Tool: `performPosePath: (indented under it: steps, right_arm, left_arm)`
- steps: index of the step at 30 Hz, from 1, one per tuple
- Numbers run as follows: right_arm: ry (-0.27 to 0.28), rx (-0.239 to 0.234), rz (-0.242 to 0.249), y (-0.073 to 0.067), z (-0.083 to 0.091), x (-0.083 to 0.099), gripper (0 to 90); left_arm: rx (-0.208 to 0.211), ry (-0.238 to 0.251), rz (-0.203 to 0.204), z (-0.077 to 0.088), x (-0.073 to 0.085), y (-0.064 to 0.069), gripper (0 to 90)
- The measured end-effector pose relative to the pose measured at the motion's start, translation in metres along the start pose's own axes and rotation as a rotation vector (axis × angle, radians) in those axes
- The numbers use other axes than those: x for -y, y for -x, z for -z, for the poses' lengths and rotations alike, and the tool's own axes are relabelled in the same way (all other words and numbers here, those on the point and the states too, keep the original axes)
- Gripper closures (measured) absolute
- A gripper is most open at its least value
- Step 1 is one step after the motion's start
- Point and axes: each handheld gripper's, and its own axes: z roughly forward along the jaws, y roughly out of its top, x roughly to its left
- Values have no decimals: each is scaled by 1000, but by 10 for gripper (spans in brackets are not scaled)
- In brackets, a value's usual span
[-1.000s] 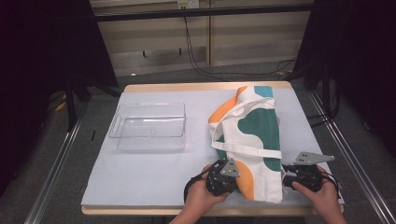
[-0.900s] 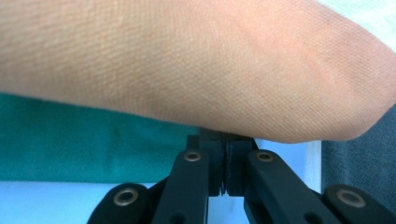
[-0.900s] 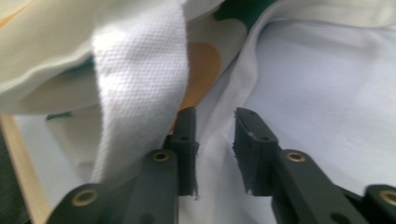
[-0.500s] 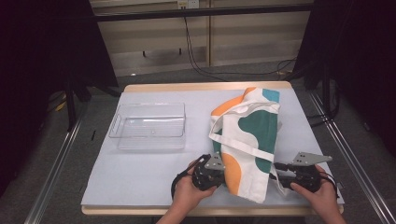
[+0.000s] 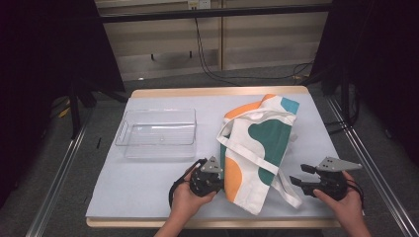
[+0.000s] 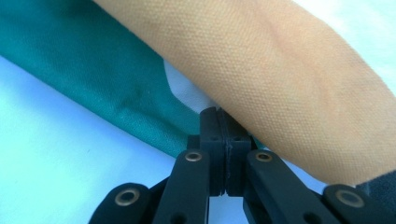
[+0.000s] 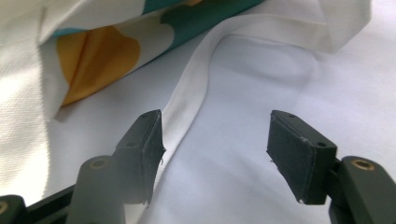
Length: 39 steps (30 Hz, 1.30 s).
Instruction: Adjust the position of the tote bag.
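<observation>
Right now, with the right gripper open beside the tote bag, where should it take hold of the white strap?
Probably the white strap where it lies flat and single on the table, just ahead of the right gripper. Come in low from the bag's right, one jaw each side of the band, clear of the tote bag.

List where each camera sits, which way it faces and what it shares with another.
High view: above the near edge, facing forward and down on table; both hands, left gripper, right gripper.
Left gripper view: looks along shut jaws pinching the bag.
Right gripper view: looks along open jaws at a white strap.
All share the bag.
</observation>
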Motion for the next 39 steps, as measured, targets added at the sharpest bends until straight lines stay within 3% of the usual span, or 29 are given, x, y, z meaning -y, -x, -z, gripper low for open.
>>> performPosePath:
  steps: [1, 2, 3, 9, 13, 15, 17, 22, 24, 26, 29, 31, 33, 39]
  right_arm:
    - [4, 5, 3, 0, 0, 0, 360]
    - [6, 6, -1, 0, -1, -1, 358]
    - [12, 9, -4, 1, -1, -2, 348]
    - [25, 56, -11, 9, -11, -8, 316]
    - [20, 124, -15, 22, -22, -16, 289]
    - [21, 159, -2, 28, -27, -22, 301]
    - [25, 167, 11, 32, -32, -29, 332]
    - [28, 150, 47, 34, -45, -47, 524]
    - [34, 138, 52, 33, -48, -50, 731]
    - [49, 84, 33, 29, -51, -51, 811]
    - [53, 58, 47, 21, -54, -52, 875]
    - [57, 72, 36, 19, -53, -52, 859]
    - [47, 82, 7, 20, -52, -51, 774]
    - [31, 139, 3, 26, -46, -36, 516]
  left_arm:
    - [0, 5, 2, 0, 1, -1, 897]
    - [-4, -19, 0, 3, 1, -2, 897]
    - [-3, 2, 7, 2, 3, -3, 897]
    - [-17, -6, 36, 11, 7, -10, 896]
    - [-5, 11, 67, 11, 11, -16, 897]
    - [-2, 5, 62, 11, 11, -17, 897]
    - [-2, 5, 66, 11, 11, -17, 897]
    - [-19, 3, 69, 15, 11, -20, 897]
    - [-27, 1, 76, 17, 13, -22, 897]
    - [-21, 5, 79, 18, 14, -24, 896]
    - [-22, 5, 72, 18, 13, -23, 895]
    - [-23, -13, 72, 20, 12, -23, 895]
    - [-21, 5, 82, 18, 13, -24, 896]
    - [-32, -13, 95, 20, 13, -28, 897]
